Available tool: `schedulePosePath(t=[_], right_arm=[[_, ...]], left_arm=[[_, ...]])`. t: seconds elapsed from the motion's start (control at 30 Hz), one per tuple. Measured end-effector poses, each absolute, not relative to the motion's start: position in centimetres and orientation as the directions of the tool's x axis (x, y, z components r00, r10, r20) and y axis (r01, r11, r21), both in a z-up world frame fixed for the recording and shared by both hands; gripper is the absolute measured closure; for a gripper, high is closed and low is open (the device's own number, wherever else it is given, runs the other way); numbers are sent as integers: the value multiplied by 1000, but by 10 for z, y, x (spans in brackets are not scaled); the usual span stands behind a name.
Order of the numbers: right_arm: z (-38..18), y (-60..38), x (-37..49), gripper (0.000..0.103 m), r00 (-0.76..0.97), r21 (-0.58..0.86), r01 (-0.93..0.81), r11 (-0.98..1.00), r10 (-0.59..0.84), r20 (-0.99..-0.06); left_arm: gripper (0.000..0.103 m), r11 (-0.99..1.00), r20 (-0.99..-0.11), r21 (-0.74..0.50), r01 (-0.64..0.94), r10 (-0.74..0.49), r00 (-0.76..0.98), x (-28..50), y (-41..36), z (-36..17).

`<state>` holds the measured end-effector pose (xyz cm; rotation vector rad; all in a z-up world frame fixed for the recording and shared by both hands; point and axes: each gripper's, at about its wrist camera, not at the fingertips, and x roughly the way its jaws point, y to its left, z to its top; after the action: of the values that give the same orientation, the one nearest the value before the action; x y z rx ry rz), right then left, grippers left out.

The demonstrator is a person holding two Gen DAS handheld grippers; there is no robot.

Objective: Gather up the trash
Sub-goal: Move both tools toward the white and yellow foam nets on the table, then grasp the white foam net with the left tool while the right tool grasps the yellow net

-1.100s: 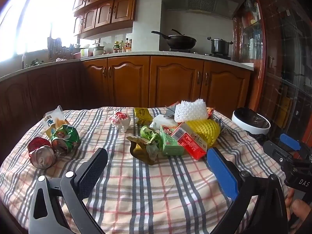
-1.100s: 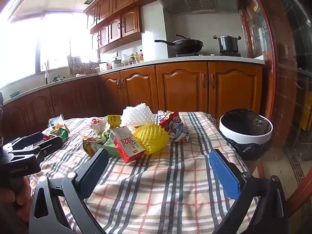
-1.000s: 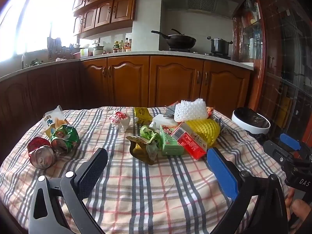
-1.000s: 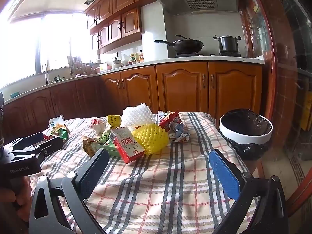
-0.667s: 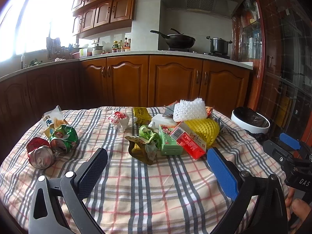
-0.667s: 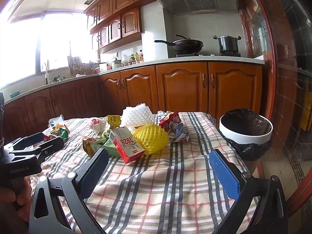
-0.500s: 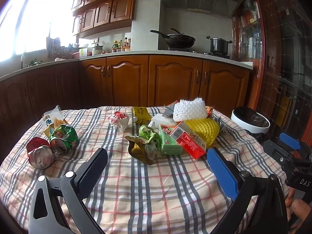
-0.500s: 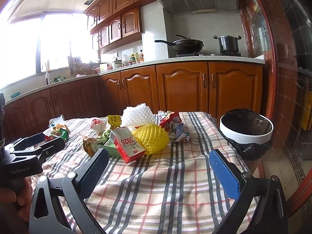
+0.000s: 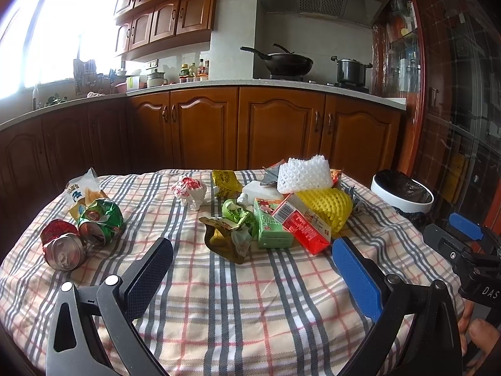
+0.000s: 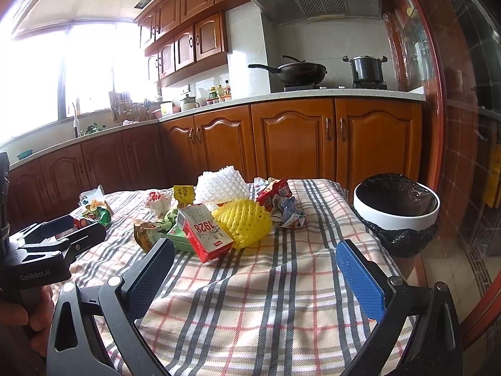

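Note:
Trash lies on a checked tablecloth (image 9: 238, 297): a red carton (image 9: 302, 224), a green carton (image 9: 271, 227), yellow foam netting (image 9: 327, 203), white foam netting (image 9: 305, 174), crumpled wrappers (image 9: 228, 235) and two crushed cans (image 9: 64, 249) at the left. A white bin with a black liner (image 10: 396, 206) stands past the table's right edge. My left gripper (image 9: 250, 266) is open and empty, short of the pile. My right gripper (image 10: 255, 263) is open and empty, just short of the red carton (image 10: 205, 230) and yellow netting (image 10: 244, 221).
Wooden kitchen cabinets (image 9: 275, 131) and a counter with a wok (image 9: 283, 62) and pot stand behind the table. Each gripper shows in the other's view: the right one at the right edge (image 9: 463, 244), the left one at the left edge (image 10: 53, 241).

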<state>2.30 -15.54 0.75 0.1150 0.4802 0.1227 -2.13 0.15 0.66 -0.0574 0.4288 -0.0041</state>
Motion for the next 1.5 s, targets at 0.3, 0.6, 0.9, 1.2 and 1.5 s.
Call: schedulePosePath(t=[0.3, 0.6, 0.9, 1.2, 1.5], right_arm=[[3, -157, 27, 0, 876, 147, -92, 985, 150, -458], [-1, -165, 49, 28, 839, 232, -118, 966, 222, -497], [-12, -183, 94, 36, 760, 357, -103, 928, 305, -574], [-29, -179, 145, 36, 695, 411, -100, 906, 359, -623], [-61, -176, 190, 64, 602, 481, -77, 873, 425, -676]], left_arm=[[1, 998, -424, -61, -6, -20, 905, -16, 2, 3], [12, 994, -473, -103, 44, -88, 877, 16, 7, 9], [17, 983, -532, -143, 119, -177, 828, 87, 3, 32], [18, 976, -610, -162, 145, -215, 762, 169, -7, 33], [60, 960, -673, -193, 201, -279, 685, 224, -18, 26]])
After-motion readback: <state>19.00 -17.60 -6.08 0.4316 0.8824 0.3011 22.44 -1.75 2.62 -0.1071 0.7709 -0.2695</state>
